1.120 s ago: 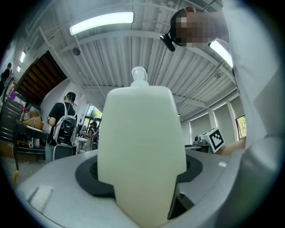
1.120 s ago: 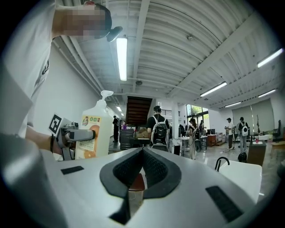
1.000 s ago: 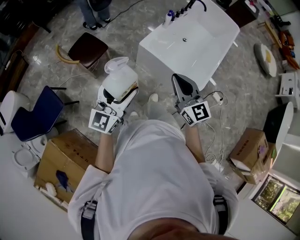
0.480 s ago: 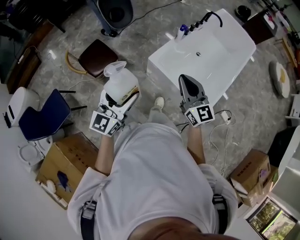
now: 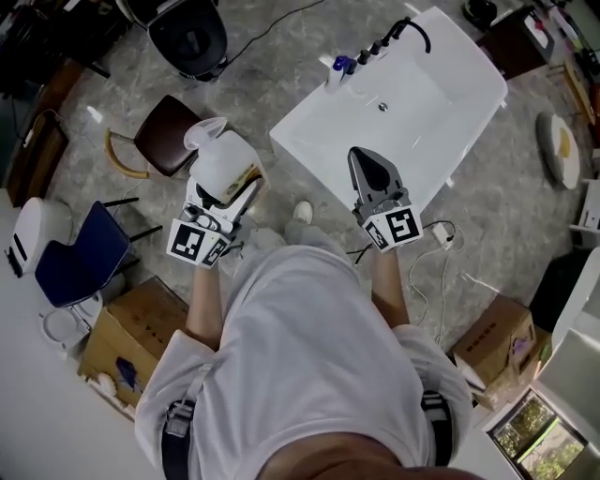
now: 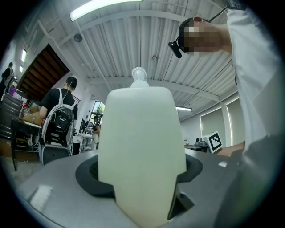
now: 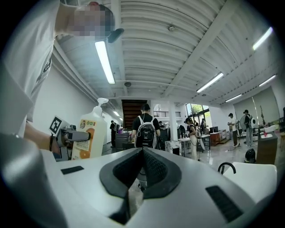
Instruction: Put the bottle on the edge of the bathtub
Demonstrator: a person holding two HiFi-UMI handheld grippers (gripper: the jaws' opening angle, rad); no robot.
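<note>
A white pump bottle (image 5: 223, 161) stands upright between the jaws of my left gripper (image 5: 228, 185), which is shut on it. In the left gripper view the bottle (image 6: 140, 142) fills the middle and hides what lies ahead. My right gripper (image 5: 367, 167) is shut with nothing in it and points at the near corner of the white bathtub (image 5: 483, 67). The right gripper view shows its jaws (image 7: 141, 165) pressed together, the bottle (image 7: 91, 133) off to the left, and the bathtub's rim (image 7: 256, 178) at the lower right.
Small bottles (image 5: 341, 66) and a black tap (image 5: 419, 28) sit at the tub's far end. A brown stool (image 5: 167, 137), a blue chair (image 5: 80, 246) and a cardboard box (image 5: 131, 328) stand left of me. Another box (image 5: 492, 339) and a cable (image 5: 441, 234) lie to the right.
Both grippers have travelled level across the room toward the bathtub, whose near corner now lies just past the right gripper. The bottle stays held; neither pair of jaws has changed.
</note>
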